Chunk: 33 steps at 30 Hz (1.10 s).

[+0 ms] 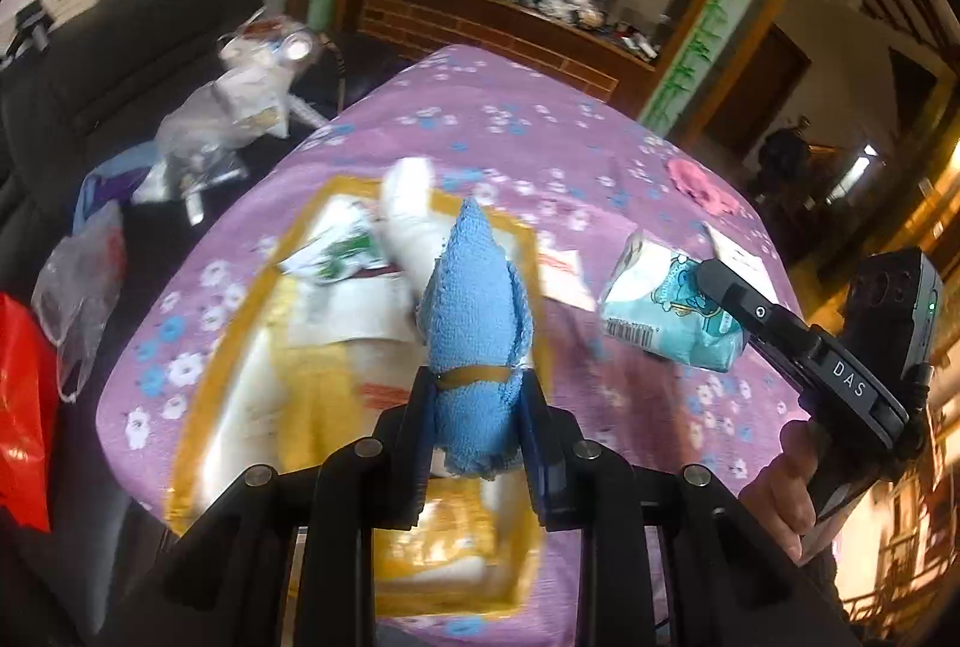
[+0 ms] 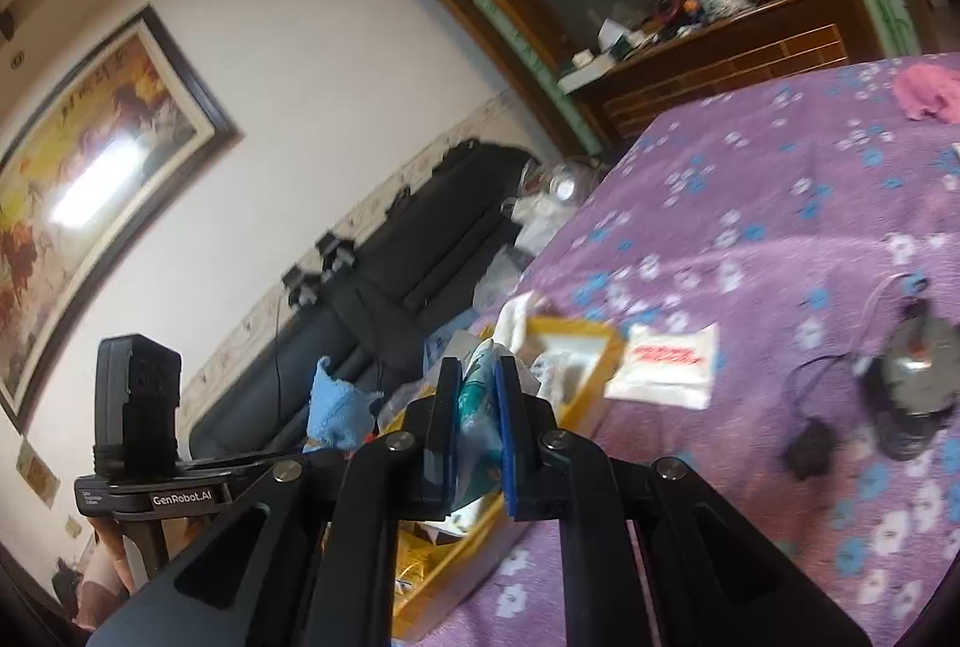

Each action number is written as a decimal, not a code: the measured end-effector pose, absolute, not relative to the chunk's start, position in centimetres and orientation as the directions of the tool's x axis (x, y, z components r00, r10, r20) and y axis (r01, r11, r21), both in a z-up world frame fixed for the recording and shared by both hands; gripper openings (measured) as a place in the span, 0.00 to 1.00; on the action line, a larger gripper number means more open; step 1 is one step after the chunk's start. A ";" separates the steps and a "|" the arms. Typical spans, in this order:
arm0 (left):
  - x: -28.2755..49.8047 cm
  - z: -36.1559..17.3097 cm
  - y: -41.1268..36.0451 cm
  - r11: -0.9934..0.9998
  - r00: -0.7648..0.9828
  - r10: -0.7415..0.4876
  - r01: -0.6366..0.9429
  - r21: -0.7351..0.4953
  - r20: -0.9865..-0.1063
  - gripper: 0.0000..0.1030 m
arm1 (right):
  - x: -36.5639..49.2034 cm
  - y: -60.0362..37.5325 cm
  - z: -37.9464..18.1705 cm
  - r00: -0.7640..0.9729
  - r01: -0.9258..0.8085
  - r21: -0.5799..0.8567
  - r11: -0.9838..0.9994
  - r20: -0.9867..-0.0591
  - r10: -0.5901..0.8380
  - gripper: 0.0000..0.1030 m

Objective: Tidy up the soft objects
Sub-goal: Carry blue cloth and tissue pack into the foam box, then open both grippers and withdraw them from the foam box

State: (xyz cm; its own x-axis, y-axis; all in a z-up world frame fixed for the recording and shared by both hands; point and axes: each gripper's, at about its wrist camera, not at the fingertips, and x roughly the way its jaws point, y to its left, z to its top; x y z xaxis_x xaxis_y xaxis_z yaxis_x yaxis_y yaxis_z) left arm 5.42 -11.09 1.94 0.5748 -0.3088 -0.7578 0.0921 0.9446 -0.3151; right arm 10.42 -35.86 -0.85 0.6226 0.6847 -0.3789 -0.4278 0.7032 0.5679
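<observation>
My left gripper (image 1: 477, 407) is shut on a rolled blue towel (image 1: 474, 311) bound with a rubber band, held above a yellow-rimmed tray (image 1: 240, 347). The tray holds a white roll (image 1: 411, 209) and packets. My right gripper (image 2: 480, 395) is shut on a teal-and-white tissue pack (image 2: 477, 407), also seen in the left wrist view (image 1: 666, 311), held just right of the tray. The blue towel shows in the right wrist view (image 2: 336, 407). A pink cloth (image 1: 699, 185) lies far on the purple floral tablecloth (image 1: 540, 137).
A white sachet (image 2: 666, 365) lies beside the tray (image 2: 576, 335). A dark device with cables (image 2: 912, 377) sits to the right. A black sofa (image 1: 120, 65) with plastic bags (image 1: 228, 119) stands left of the table. A cluttered wooden cabinet (image 1: 510, 11) is behind.
</observation>
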 end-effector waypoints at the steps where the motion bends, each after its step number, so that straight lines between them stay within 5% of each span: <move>1: 5.8 1.5 -10.7 0.946 0.572 -0.302 0.084 -0.312 -0.763 0.25 | 10.8 -35.0 -0.8 0.617 -0.430 0.559 0.709 -0.391 0.683 0.10; 16: 7.9 -2.1 -8.3 0.960 0.541 -0.245 0.023 -0.277 -0.805 0.28 | 19.2 -27.3 -2.6 0.562 -0.386 0.510 0.769 -0.532 0.634 0.14; 18: 7.9 -2.3 -8.3 0.958 0.546 -0.252 0.022 -0.287 -0.799 0.41 | 19.2 -26.9 -3.0 0.558 -0.377 0.492 0.785 -0.555 0.616 0.16; 21: 7.8 -2.4 -8.2 0.953 0.557 -0.260 0.014 -0.304 -0.789 0.62 | 19.0 -27.1 -3.0 0.561 -0.373 0.481 0.793 -0.564 0.606 0.34; 24: 7.4 -2.1 -8.5 0.955 0.575 -0.254 0.022 -0.295 -0.778 0.70 | 18.5 -27.5 -2.6 0.560 -0.375 0.496 0.783 -0.552 0.618 0.60; 33: 6.6 -1.9 -10.3 0.977 0.587 -0.182 0.020 -0.210 -0.789 0.76 | 17.0 -27.9 -2.0 0.573 -0.364 0.485 0.795 -0.556 0.602 0.70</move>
